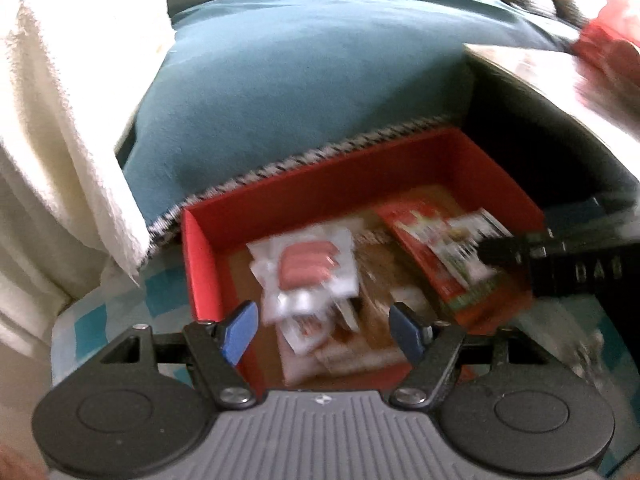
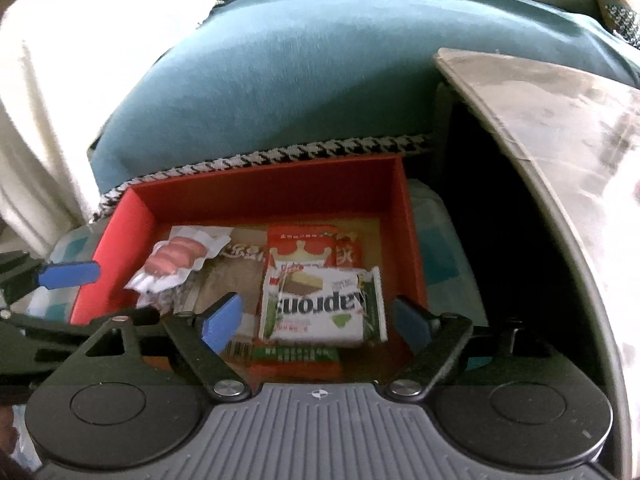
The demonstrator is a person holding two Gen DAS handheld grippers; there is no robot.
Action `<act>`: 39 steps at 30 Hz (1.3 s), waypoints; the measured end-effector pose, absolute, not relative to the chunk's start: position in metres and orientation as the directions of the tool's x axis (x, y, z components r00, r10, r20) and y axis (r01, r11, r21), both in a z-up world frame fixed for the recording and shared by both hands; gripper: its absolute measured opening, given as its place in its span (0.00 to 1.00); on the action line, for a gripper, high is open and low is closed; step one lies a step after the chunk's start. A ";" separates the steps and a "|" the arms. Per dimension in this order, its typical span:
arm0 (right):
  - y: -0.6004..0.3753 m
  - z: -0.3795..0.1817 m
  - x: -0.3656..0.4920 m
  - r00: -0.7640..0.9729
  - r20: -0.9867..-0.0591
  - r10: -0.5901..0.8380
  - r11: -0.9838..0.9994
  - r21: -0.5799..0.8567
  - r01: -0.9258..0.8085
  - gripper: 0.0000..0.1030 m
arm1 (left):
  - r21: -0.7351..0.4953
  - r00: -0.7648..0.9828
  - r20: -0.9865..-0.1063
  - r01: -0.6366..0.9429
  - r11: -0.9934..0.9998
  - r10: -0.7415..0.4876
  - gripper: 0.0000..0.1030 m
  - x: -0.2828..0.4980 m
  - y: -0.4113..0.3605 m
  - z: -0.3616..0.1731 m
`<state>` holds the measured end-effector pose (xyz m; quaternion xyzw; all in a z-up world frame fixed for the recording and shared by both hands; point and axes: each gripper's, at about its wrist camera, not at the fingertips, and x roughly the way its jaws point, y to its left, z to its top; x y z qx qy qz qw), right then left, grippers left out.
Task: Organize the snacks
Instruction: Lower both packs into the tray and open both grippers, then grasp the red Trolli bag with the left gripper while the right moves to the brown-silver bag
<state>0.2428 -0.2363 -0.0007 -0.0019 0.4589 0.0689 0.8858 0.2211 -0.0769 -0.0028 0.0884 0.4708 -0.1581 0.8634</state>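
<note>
Blurred snack packets point(image 1: 316, 276) in box point(image 1: 200, 264)

red box point(image 2: 264, 196): open, upright | sausage pack point(image 2: 176, 260): flat, left | white wafer pack point(image 2: 320, 304): right (print inverted)

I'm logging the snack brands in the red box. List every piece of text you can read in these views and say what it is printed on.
"Naprons", upside down in the right wrist view: on the white wafer packet in the red box.
"DA", then a blurred letter: on the right gripper's black body, left wrist view.
Chinese print on the red crown packet: too blurred.
Barcode digits on the green strip: too small.
Sausage pack: no legible text.
</note>
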 end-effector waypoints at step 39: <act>-0.281 -0.052 0.168 0.365 -0.913 0.182 0.983 0.156 -0.100 0.94 | -0.090 0.289 -0.925 0.465 0.880 -0.247 0.53 0.148 -0.082 -0.063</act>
